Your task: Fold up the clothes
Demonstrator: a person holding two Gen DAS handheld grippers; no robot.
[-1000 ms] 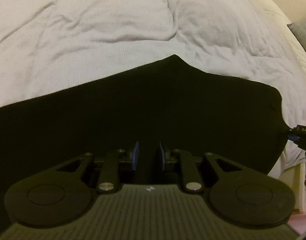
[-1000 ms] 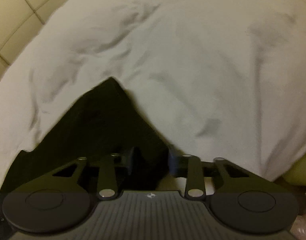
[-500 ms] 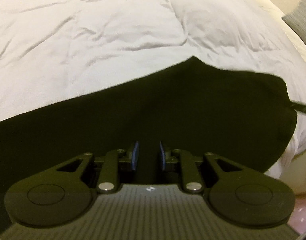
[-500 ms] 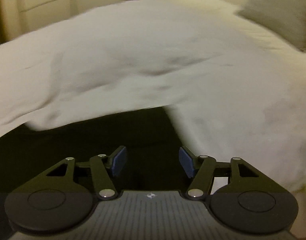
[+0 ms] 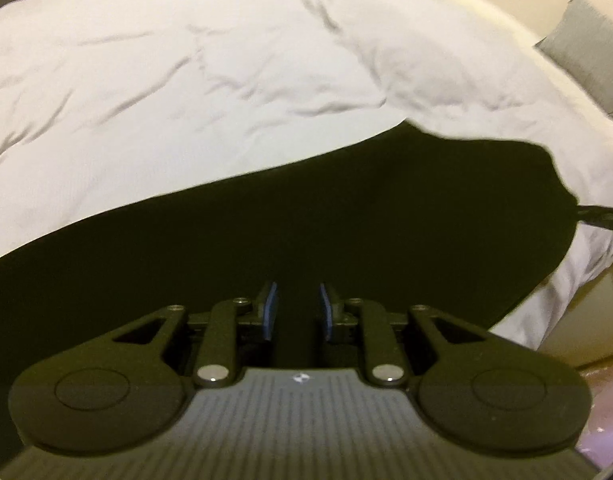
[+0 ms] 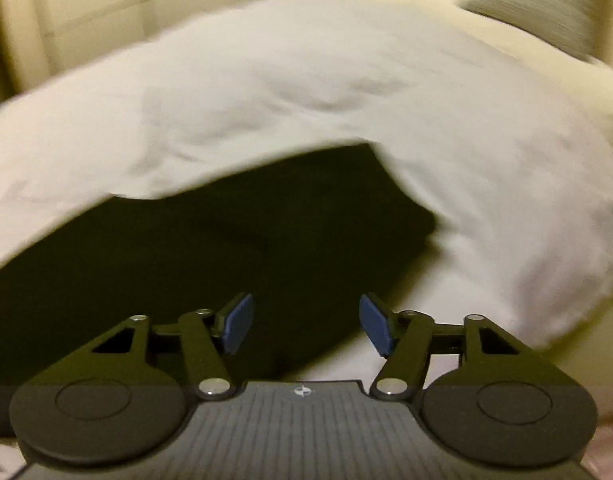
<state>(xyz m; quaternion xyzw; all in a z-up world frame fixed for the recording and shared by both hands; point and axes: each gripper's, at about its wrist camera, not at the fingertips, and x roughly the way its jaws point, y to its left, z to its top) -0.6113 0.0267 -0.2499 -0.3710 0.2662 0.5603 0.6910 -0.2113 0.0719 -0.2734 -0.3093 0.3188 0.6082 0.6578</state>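
Left wrist view: the black garment (image 5: 306, 216) fills the whole middle band of the frame, spread over the white duvet (image 5: 186, 92), which takes the upper half. The left gripper (image 5: 294, 312) sits low at centre, its blue pads drawn close with only a narrow gap, and dark cloth runs straight between them. It looks pinched on the garment's near edge, though black on black hides the exact contact. At the far right edge of the frame, a dark tip of the right gripper (image 5: 602, 216) pokes in just beside the garment's right corner. A grey pillow (image 5: 586, 44) sits in the upper right.

Over to the right wrist view, and it is blurred. The right gripper (image 6: 306, 324) has its jaws spread wide, blue pads well apart, nothing held between them. The garment (image 6: 226, 240) lies ahead and to the left of the fingers, covering the middle left of the frame; its right edge falls away near the centre, so the left pad is over black cloth and the right pad over the white duvet (image 6: 426, 120). The pillow (image 6: 538, 0) shows upper right.
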